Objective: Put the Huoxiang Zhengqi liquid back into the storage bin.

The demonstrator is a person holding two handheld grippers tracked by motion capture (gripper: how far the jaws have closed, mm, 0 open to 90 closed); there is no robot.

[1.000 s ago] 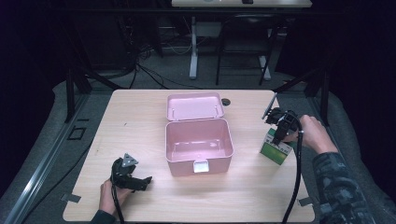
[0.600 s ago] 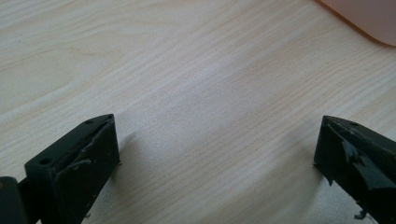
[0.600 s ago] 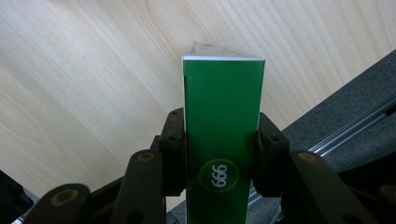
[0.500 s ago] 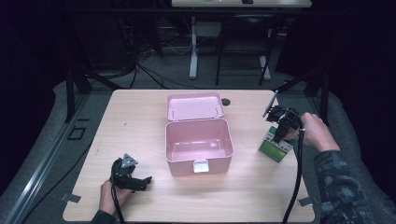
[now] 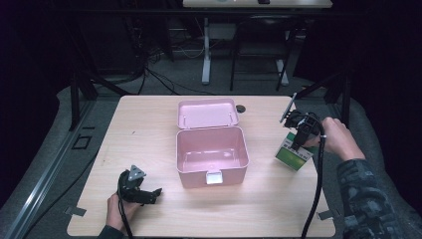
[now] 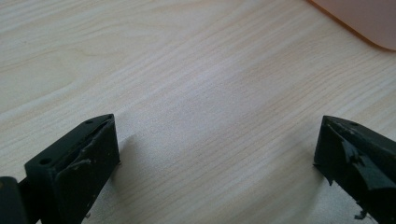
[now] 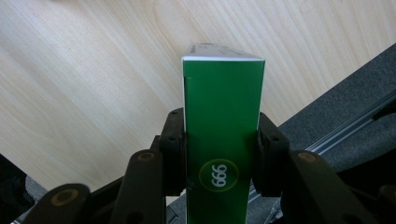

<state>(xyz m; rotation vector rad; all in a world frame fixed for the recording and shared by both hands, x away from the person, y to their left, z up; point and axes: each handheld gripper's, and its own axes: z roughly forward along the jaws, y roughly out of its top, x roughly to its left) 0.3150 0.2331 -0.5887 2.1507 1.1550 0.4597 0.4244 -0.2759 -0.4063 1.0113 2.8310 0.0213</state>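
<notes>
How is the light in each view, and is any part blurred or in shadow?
High view: the table is lit evenly, the room behind it is dark. Left gripper view: the tongs cast a soft shadow on the wood, and the pink box corner is blurred. Right gripper view: the green box is sharp, without glare.
</notes>
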